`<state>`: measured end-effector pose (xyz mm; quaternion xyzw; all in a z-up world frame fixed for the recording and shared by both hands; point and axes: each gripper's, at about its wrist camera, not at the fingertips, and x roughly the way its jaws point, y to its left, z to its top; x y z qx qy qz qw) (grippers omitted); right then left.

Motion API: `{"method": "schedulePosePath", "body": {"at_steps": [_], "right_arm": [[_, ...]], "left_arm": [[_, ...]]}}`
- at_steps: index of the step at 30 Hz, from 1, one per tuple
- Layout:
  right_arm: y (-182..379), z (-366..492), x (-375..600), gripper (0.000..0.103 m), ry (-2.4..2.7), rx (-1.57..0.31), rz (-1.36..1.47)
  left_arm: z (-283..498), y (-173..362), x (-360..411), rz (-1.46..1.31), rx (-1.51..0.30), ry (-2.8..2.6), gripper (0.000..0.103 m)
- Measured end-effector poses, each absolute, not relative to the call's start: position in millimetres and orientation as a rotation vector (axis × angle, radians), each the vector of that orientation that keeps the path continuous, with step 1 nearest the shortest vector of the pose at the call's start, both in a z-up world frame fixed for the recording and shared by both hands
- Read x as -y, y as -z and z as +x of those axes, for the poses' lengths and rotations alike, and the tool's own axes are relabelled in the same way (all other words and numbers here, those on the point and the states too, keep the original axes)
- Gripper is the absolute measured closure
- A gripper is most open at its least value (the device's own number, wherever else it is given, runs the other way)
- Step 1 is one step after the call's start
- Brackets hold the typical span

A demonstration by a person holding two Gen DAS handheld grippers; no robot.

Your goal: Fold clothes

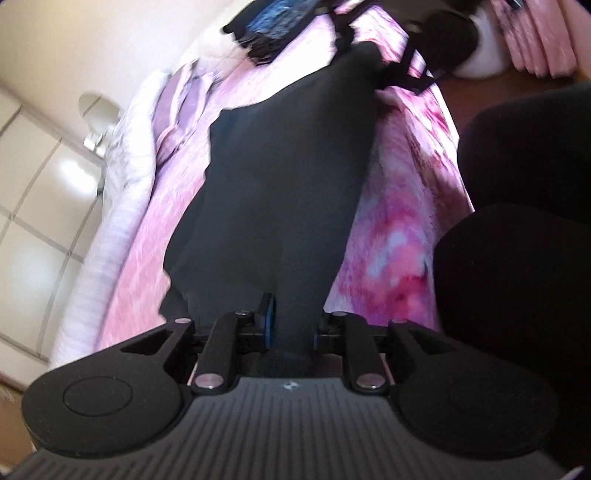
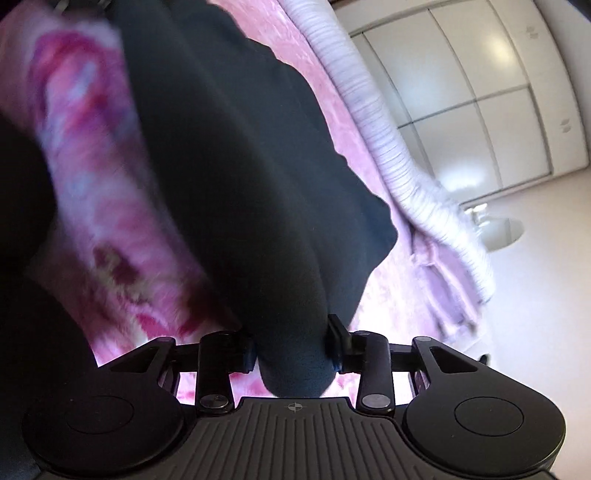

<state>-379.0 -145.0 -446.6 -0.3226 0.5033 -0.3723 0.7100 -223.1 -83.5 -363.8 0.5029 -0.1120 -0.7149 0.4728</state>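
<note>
Looking along the left gripper (image 1: pixel 290 325) first: its two black fingers with blue pads (image 1: pixel 269 325) stand narrow and are closed on a bunched edge of a dark garment (image 1: pixel 280 177); the cloth passes between the pads and spreads away from them as a broad dark sheet over a pink patterned blanket (image 1: pixel 391 229) on the bed; a pale striped bedcover (image 1: pixel 122 184) edges the blanket on the left of this view, with white wardrobe doors (image 1: pixel 33 192) beyond it; at the far end of the garment lies a dark item with blue fringe (image 1: pixel 269 26), and black straps (image 1: pixel 410 62) cross the blanket near it; a person's dark-clothed legs (image 1: pixel 517 258) fill the right side; pink curtains (image 1: pixel 535 40) show at upper right. Turning to the right wrist view: the right gripper (image 2: pixel 293 347) has its fingers at a middling spread, clamped on a thick rolled fold of the same dark garment (image 2: pixel 236 155); the fold fills the gap pad to pad (image 2: pixel 334 347); from there the cloth runs forward and widens across the pink blanket (image 2: pixel 110 206); the striped bedcover (image 2: pixel 388 140) lies along the right of the blanket, and the white wardrobe (image 2: pixel 472 96) stands behind it; this view is blurred, so finer cloth detail cannot be made out.
</note>
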Motion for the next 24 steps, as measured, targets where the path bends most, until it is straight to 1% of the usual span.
{"method": "schedulePosePath", "body": {"at_steps": [2, 3, 5, 10, 12, 15, 20, 22, 24], "right_arm": [[445, -384, 141, 0.059, 0.880, -1.135, -0.678], [442, -388, 143, 0.058, 0.913, -1.143, -0.635], [429, -399, 142, 0.058, 0.966, -1.122, -0.529], [375, -418, 138, 0.058, 1.043, -0.894, -0.293], [352, -421, 139, 0.058, 1.018, -0.796, -0.206], [323, -394, 174, 0.058, 0.917, -0.699, -0.090], [332, -355, 237, 0.058, 0.835, -0.682, -0.003], [339, -348, 262, 0.058, 0.819, -0.676, 0.037], [351, -346, 285, 0.058, 0.800, -0.696, 0.068]], "left_arm": [[-210, 359, 73, 1.206, 0.213, 1.772, 0.081], [-204, 355, 67, 1.199, 0.188, 1.780, 0.079], [-193, 345, 58, 1.177, 0.124, 1.781, 0.079], [-164, 313, 49, 1.070, 0.023, 1.747, 0.079], [-164, 301, 62, 1.036, 0.028, 1.743, 0.079], [-171, 282, 89, 0.977, 0.058, 1.750, 0.079], [-172, 261, 125, 0.945, 0.079, 1.752, 0.079], [-169, 258, 137, 0.908, 0.037, 1.764, 0.079], [-170, 268, 152, 0.912, -0.015, 1.809, 0.079]]}}
